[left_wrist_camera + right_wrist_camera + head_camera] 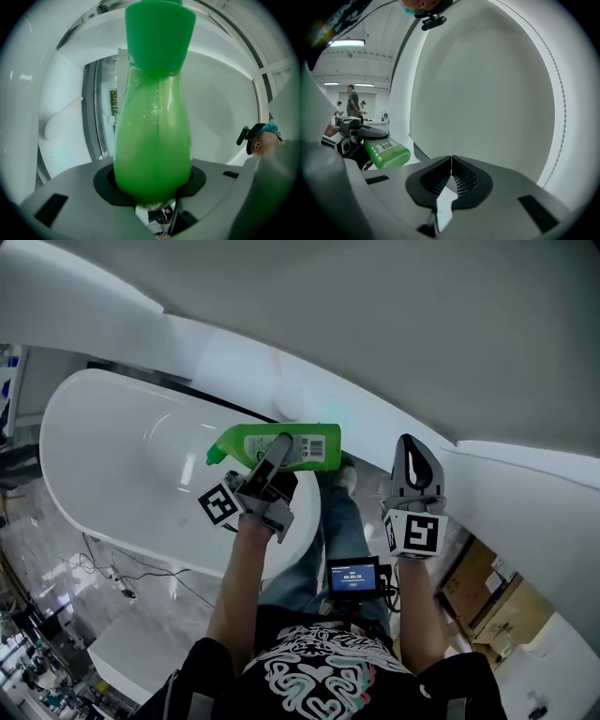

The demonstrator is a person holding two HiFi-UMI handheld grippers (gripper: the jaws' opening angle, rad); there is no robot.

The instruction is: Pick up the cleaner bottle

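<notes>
White curves of a bathtub [103, 456] and a pale wall fill the background, seen steeply from above in the head view. Over the tub's near rim the green cleaner bottle [242, 443] hangs in the air, lying roughly level with its nozzle end toward the picture's left and its white label [317, 448] toward the right. The left gripper [279, 448] clamps it across the middle, one jaw on each side of the body.

Only the left gripper view shows that grip closely: the bottle's rounded body sits wedged between the two dark pads, rising out of them to a solid green cap [159, 33], with a faint seam down the plastic.

The right gripper [412, 451] is raised just beside and to the right, apart from the bottle. Its own view shows the ribbed pads pressed together with nothing between them, and off to the left the bottle's base end with a barcode [385, 146] that the head view does not resolve. That view alone also catches distant people [352, 101] under ceiling lights. A small lit screen [352, 576] sits at the person's chest
</notes>
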